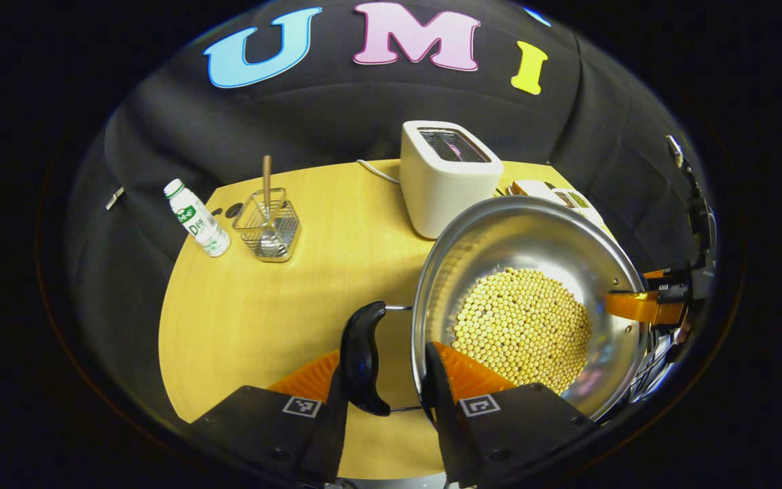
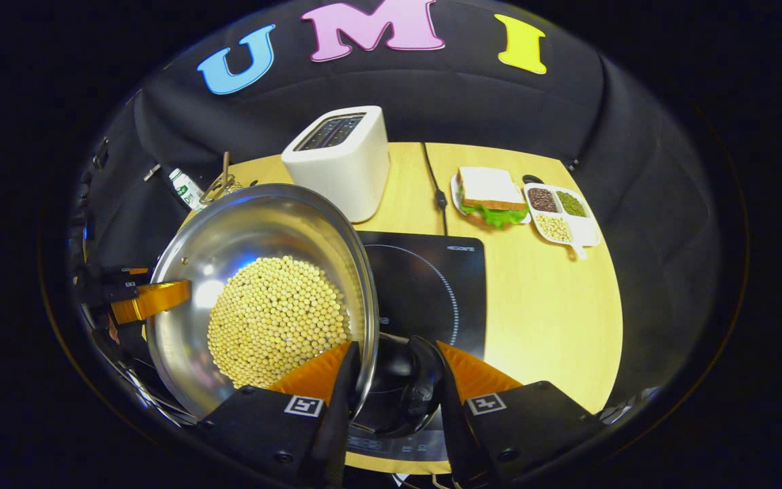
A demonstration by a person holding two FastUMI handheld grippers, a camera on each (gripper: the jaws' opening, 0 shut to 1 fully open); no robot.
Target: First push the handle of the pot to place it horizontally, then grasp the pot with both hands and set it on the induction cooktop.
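1. Left gripper [image 1: 391,380] was seen pinching the pot's black left handle [image 1: 362,356]; pot [image 1: 499,238] was held between the grippers, partly over the induction cooktop [image 2: 452,272].
2. Pot of soybeans [image 2: 275,319] was judged heavy, steel slippery, contents spillable; level carrying advised.
3. Right gripper [image 2: 394,384] was clamped on the right handle [image 2: 401,384].

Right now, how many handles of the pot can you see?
2. One black handle sits between the left gripper fingers; the other handle sits between the right gripper fingers, above the cooktop.
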